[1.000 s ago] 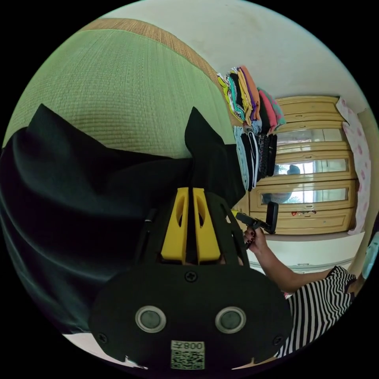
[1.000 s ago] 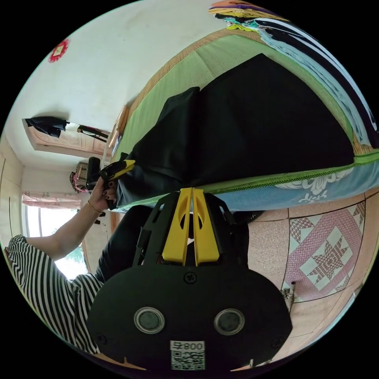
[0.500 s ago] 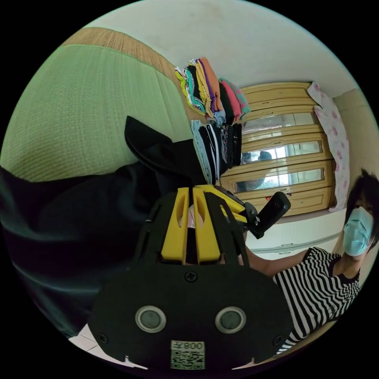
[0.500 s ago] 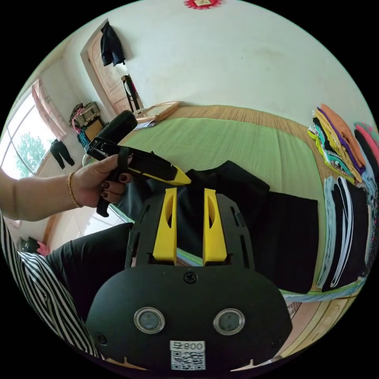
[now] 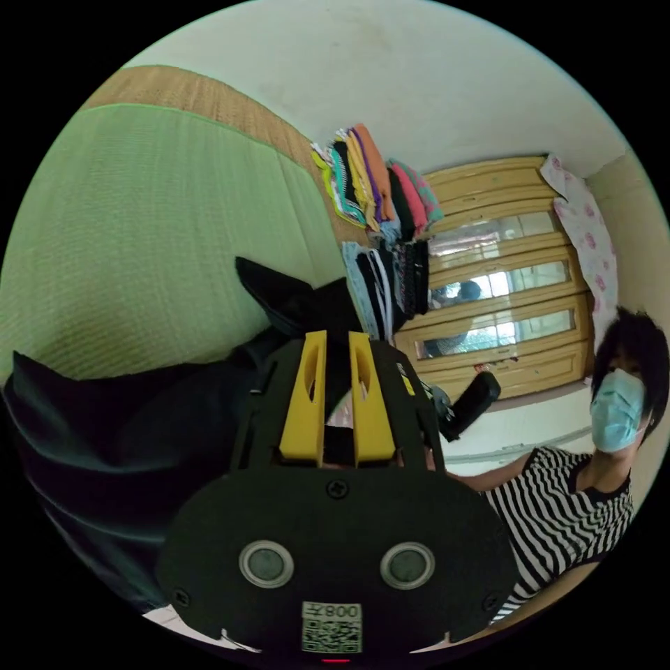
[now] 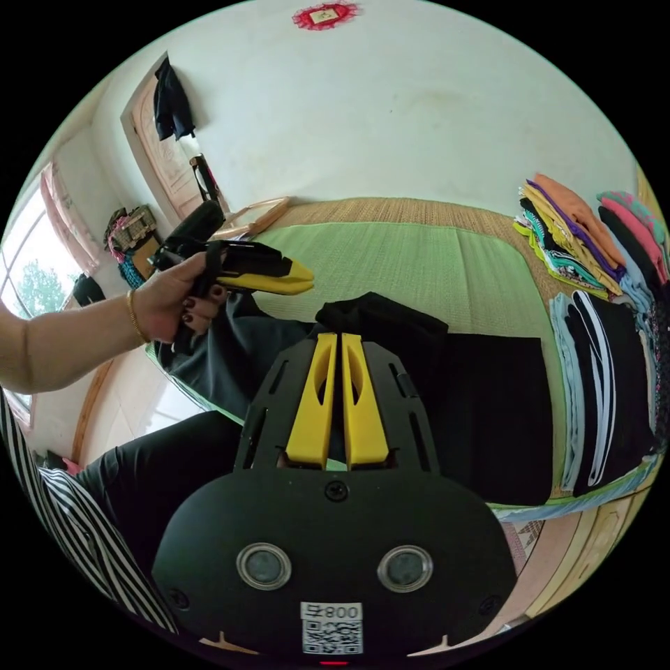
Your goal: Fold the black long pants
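The black long pants (image 6: 488,405) lie folded on the green mat (image 6: 419,258), near its front edge. A hump of the cloth (image 6: 380,317) stands up just beyond my right gripper (image 6: 338,336), whose jaws are pressed together at that fold. A hand holds my left gripper (image 6: 306,279) in the air to the left, above the pants and touching nothing. In the left gripper view the left gripper (image 5: 336,336) has a narrow gap between its jaws, over the pants (image 5: 139,419). The right gripper's black handle (image 5: 474,398) shows behind it.
Two stacks of folded clothes (image 6: 579,230) stand at the mat's right end, also seen as stacks (image 5: 370,188) before a wooden wardrobe (image 5: 516,335). A person in a striped top (image 5: 558,516) sits by the bed. Patterned floor tiles (image 6: 551,551) lie below the bed edge.
My left gripper has let go of the pants, parted its jaws slightly and drawn away to the left. My right gripper, open half a second ago, has shut at the cloth fold.
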Action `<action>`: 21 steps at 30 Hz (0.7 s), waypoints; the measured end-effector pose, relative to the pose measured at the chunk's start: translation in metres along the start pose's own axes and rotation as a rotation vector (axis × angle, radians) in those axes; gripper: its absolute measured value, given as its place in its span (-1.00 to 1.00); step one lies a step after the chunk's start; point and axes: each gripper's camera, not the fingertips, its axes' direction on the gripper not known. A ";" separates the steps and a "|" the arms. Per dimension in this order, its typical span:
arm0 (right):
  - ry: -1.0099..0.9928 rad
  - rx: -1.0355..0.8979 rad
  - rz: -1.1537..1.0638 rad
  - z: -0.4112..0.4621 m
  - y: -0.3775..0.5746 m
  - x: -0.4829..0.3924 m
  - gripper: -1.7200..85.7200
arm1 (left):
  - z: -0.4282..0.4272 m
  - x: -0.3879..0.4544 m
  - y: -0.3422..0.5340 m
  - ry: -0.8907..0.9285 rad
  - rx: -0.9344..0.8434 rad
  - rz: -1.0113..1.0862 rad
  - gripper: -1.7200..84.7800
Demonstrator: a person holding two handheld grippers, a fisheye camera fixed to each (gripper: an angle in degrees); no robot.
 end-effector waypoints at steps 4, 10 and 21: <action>-0.020 -0.001 0.017 0.006 0.018 0.007 -0.94 | 0.018 0.010 -0.047 -0.112 -0.115 -0.094 -0.81; -0.043 0.018 0.041 0.012 0.048 0.021 -0.95 | 0.041 0.030 -0.086 -0.101 -0.190 -0.233 -0.79; -0.122 0.129 0.154 -0.008 0.126 0.069 -0.95 | 0.029 0.151 -0.120 0.097 -0.072 -0.098 -0.92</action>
